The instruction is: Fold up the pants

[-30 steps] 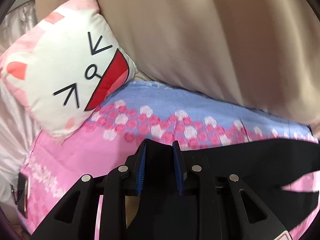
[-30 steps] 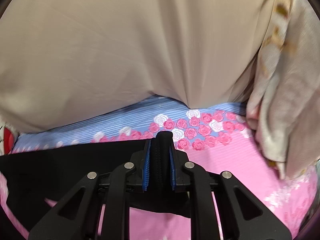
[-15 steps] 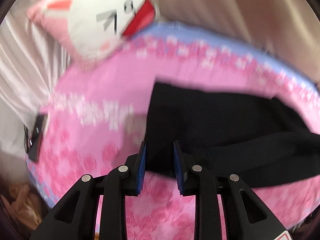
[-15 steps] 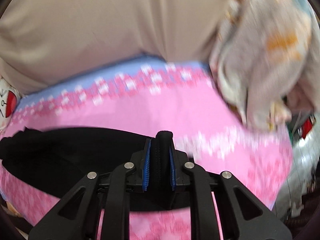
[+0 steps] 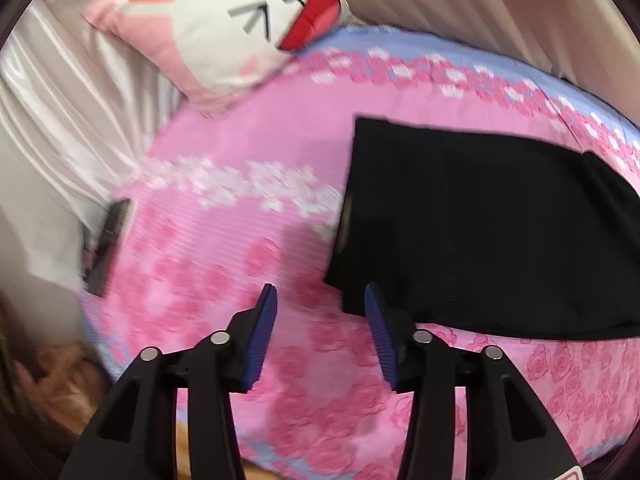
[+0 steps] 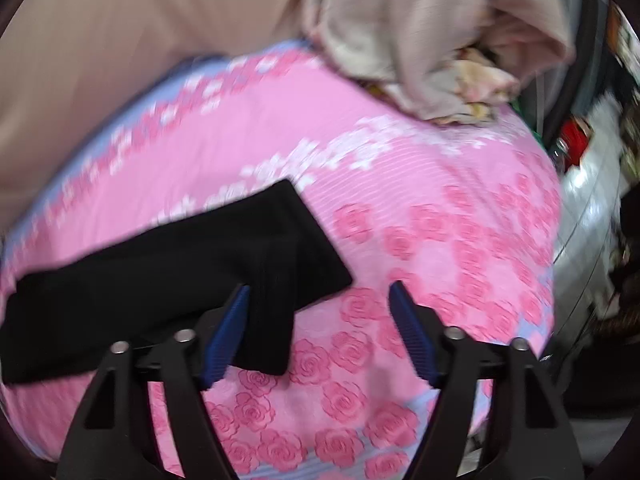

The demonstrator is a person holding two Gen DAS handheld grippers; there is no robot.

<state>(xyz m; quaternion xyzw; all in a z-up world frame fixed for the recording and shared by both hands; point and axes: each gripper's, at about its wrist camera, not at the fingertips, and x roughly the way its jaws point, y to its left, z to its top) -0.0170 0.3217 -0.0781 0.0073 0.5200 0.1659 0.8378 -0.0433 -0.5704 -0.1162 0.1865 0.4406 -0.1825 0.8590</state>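
The black pants (image 5: 480,224) lie folded flat on the pink rose-print bedspread (image 5: 224,248). My left gripper (image 5: 320,300) is open and empty, just off the near left corner of the pants. In the right wrist view the pants (image 6: 168,272) stretch to the left, with one end flap hanging toward the camera. My right gripper (image 6: 320,294) is open, and that flap lies between its fingers, against the left finger (image 6: 224,332). Both views are motion-blurred.
A white and pink cat-face pillow (image 5: 236,20) leans at the back left. A dark phone-like object (image 5: 106,246) lies at the bed's left edge. A beige curtain (image 6: 100,40) hangs behind. Crumpled beige cloth (image 6: 432,40) sits at the back right. Clutter (image 6: 592,184) stands beyond the right bed edge.
Both grippers were shut on the pants and have opened and let go. Both have pulled back toward me, and the pants now lie on the bed.
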